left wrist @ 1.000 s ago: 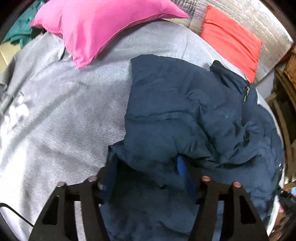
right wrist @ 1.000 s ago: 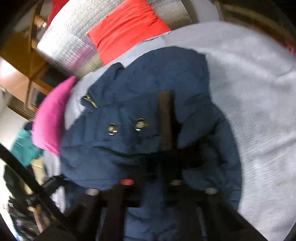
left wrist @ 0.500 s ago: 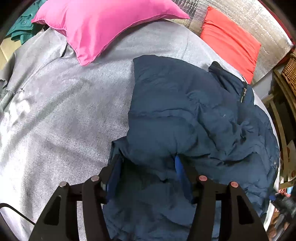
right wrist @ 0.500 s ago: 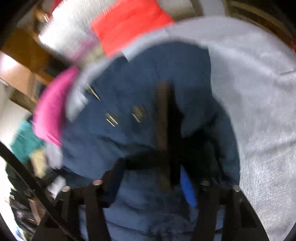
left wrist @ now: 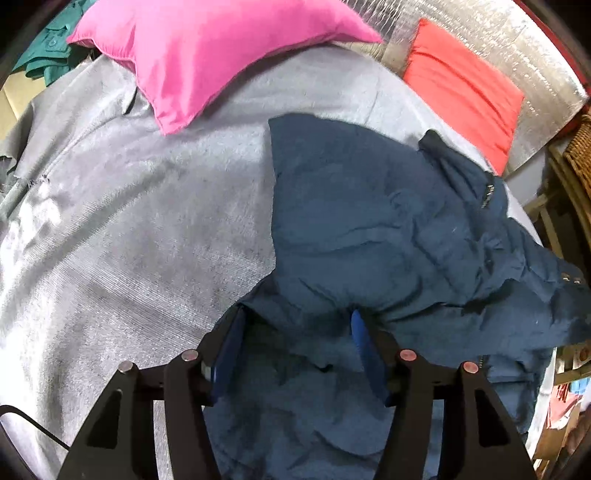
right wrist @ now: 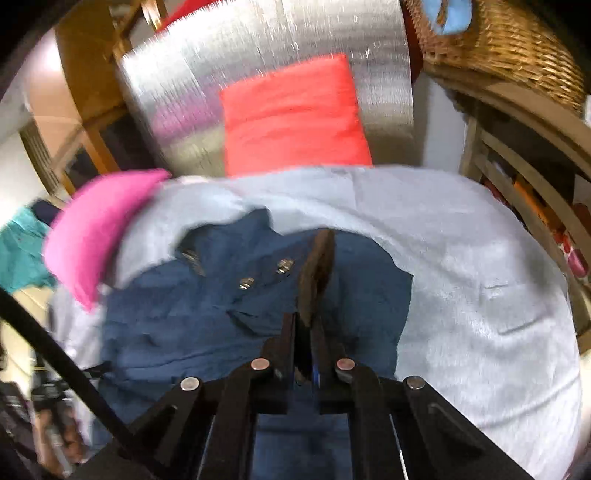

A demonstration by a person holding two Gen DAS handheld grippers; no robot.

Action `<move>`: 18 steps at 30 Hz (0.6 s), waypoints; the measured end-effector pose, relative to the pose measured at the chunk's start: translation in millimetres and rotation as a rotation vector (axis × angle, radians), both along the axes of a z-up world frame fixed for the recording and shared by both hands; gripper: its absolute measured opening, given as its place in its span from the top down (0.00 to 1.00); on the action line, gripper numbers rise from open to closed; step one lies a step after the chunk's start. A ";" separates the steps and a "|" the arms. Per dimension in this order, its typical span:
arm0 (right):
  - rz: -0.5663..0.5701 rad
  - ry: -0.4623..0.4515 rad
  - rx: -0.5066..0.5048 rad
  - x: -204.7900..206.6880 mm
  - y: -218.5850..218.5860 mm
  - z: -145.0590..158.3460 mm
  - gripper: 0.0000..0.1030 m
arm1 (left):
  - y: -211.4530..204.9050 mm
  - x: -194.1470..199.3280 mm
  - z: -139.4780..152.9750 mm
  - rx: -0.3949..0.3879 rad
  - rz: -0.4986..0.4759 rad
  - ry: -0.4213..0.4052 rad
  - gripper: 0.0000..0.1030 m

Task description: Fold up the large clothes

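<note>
A dark navy padded jacket (left wrist: 388,229) lies crumpled on a grey bed cover (left wrist: 129,240). My left gripper (left wrist: 295,332) is open, its blue-padded fingers (left wrist: 360,332) set wide apart with jacket fabric lying between and over them. In the right wrist view the jacket (right wrist: 184,317) shows metal snaps (right wrist: 284,266). My right gripper (right wrist: 310,314) is shut on a fold of the jacket, which stands up as a dark ridge between the jaws. The view is motion-blurred.
A pink cushion (left wrist: 207,48) and a red cushion (left wrist: 461,88) lie at the head of the bed against a silver foil panel (left wrist: 498,33). A wicker basket (right wrist: 498,48) and wooden shelving (right wrist: 535,177) stand to the right. Teal clothing (left wrist: 48,55) lies far left.
My right gripper closed on a jacket fold and lifted, tilting up toward the red cushion. The left gripper stayed open over the jacket hem, with the view shifting slightly.
</note>
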State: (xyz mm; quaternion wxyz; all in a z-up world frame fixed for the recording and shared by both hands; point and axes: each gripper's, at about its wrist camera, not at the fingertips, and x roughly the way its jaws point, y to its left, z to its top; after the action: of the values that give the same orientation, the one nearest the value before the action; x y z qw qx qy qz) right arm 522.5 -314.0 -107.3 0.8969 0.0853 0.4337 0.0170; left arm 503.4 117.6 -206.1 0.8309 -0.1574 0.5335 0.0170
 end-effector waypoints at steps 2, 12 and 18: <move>-0.038 0.089 -0.011 17.9 -4.8 -48.6 0.93 | 0.7 3.9 -1.8 -0.013 0.003 0.001 0.37; -0.090 0.029 0.175 -23.3 -26.5 -54.3 0.09 | 19.6 -9.7 12.0 0.033 0.045 -0.014 0.32; -0.062 -0.129 0.209 -120.0 -36.3 -21.0 0.07 | 33.6 -80.6 37.8 0.110 0.092 -0.143 0.28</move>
State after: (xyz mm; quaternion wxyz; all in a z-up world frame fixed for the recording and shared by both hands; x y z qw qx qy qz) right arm 402.5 -350.2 -128.3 0.9093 0.1905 0.3678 0.0397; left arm 422.7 151.2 -168.3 0.8725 -0.1366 0.4634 0.0732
